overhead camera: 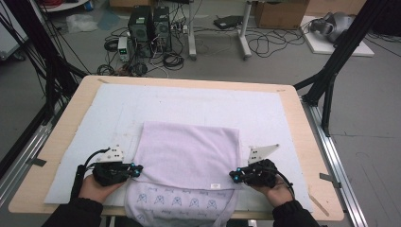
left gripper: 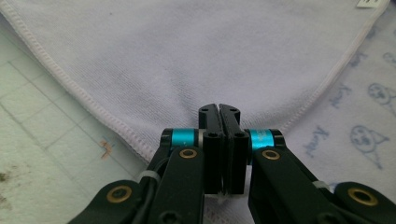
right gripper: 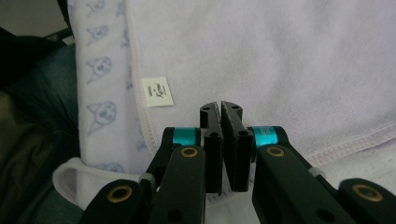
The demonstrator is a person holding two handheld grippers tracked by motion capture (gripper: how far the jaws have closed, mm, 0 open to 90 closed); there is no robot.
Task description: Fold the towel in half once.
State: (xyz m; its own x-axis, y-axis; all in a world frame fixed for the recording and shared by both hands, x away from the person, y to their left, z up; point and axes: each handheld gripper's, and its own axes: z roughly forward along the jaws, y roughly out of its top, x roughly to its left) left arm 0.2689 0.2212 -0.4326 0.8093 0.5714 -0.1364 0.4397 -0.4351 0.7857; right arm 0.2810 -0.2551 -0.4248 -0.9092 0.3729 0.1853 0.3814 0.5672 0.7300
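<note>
The table [overhead camera: 302, 127] carried a white mat [overhead camera: 198, 101], and on it lay the folded lavender towel [overhead camera: 189, 151], its printed underside hanging over the near edge. The left gripper [overhead camera: 138, 169] sat at the towel's left near corner, jaws together, clamped on the hem. The right gripper [overhead camera: 233, 176] sat at the right near corner, likewise closed on the fabric, near the small white label [right gripper: 157, 91].

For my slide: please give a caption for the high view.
Two hand-held grippers pinch a folded lilac towel at its near corners.
</note>
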